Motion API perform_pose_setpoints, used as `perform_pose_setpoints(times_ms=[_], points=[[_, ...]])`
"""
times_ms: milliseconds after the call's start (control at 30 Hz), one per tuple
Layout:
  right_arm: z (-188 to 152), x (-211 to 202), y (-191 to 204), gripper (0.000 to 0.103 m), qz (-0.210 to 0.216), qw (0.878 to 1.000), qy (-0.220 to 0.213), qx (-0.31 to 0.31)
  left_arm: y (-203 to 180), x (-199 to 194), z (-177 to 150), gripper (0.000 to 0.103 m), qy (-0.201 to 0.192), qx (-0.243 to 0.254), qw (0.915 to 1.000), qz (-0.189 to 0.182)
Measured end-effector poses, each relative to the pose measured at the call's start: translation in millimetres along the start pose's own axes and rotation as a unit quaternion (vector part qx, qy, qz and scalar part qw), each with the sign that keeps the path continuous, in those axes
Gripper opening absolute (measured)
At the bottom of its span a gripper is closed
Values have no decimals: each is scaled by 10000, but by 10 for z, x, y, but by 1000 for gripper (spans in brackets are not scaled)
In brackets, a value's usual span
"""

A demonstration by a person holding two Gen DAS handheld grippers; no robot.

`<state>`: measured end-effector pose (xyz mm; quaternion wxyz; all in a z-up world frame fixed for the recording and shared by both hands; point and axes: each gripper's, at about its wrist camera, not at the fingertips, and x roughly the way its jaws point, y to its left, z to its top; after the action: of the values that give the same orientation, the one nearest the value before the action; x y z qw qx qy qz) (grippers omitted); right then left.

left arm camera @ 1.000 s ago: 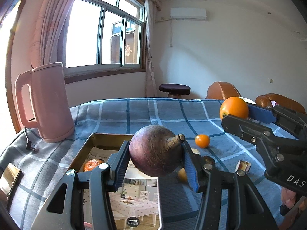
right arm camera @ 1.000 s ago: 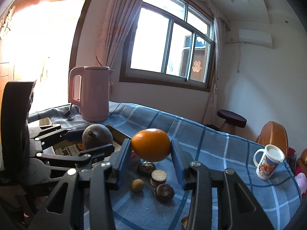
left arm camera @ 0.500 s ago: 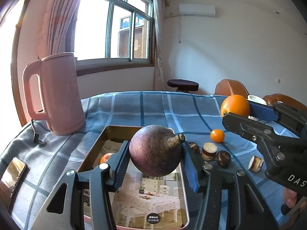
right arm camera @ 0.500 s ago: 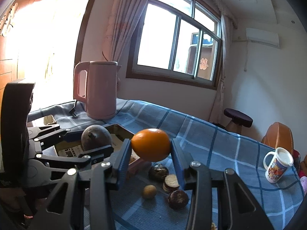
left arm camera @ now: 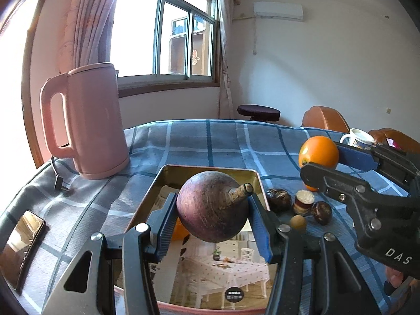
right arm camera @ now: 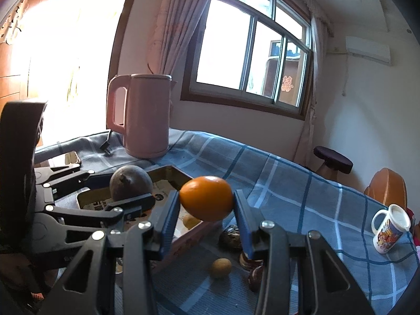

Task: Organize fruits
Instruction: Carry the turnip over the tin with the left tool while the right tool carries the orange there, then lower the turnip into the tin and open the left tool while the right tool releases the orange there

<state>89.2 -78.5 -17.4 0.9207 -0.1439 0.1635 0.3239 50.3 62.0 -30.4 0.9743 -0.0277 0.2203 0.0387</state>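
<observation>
Blue plaid tablecloth (left arm camera: 225,141) – window (left arm camera: 168,34) (curtained) behind

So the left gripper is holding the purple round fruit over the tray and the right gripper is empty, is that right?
Not quite. The left gripper does hold the purple fruit over the tray, but the right gripper is not empty: the right wrist view shows its jaws clamped on an orange fruit.

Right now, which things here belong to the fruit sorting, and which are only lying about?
For the job:
- purple fruit in left gripper
- orange fruit in right gripper
- tray
- small fruits on the cloth

Lying about:
- pink kettle
- phone
- mug
</observation>
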Motion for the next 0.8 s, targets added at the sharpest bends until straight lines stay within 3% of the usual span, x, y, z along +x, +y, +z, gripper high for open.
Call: perform_pose_setpoints(times_ms=[800], points=[[-90, 421, 322, 44, 301, 9985, 421, -164, 300, 63, -65, 54, 391, -122, 9989, 231]])
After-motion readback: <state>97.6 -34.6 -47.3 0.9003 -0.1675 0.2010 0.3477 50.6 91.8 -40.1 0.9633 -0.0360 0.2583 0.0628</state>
